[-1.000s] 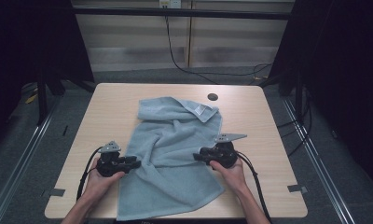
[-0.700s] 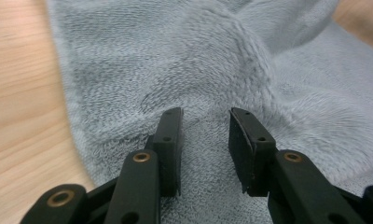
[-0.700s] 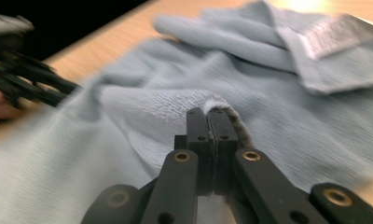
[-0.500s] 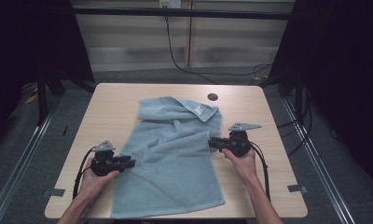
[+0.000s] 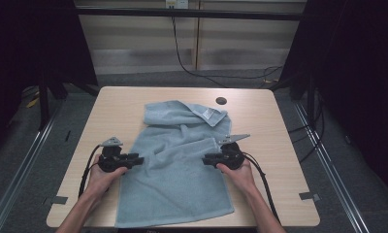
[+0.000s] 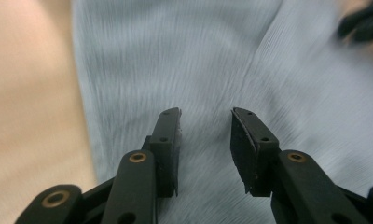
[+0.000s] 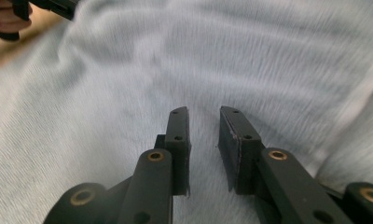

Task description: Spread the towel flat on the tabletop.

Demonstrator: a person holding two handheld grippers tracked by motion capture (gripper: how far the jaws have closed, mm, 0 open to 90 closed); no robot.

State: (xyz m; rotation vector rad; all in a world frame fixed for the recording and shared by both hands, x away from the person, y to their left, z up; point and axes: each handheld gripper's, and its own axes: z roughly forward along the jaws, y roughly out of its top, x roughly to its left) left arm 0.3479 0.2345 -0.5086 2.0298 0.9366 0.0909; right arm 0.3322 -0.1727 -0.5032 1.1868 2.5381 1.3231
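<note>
A light blue towel lies on the wooden table, rumpled and folded over at its far end, flatter toward the near edge. My left gripper rests at the towel's left edge and points right. Its jaws stand apart just above the cloth with nothing pinched. My right gripper sits on the towel's right side and points left. Its jaws have just been closing, but a gap still shows between the pads, and the towel lies below them, not between them.
A dark round hole sits in the table near the far edge, just beyond the towel. A white tag shows on the folded far corner. Bare tabletop runs along both sides. Dark floor and cables surround the table.
The right gripper swung out to the right off the towel, then came back in onto its right side. The towel's near part now lies straighter. The left gripper hardly moved.
</note>
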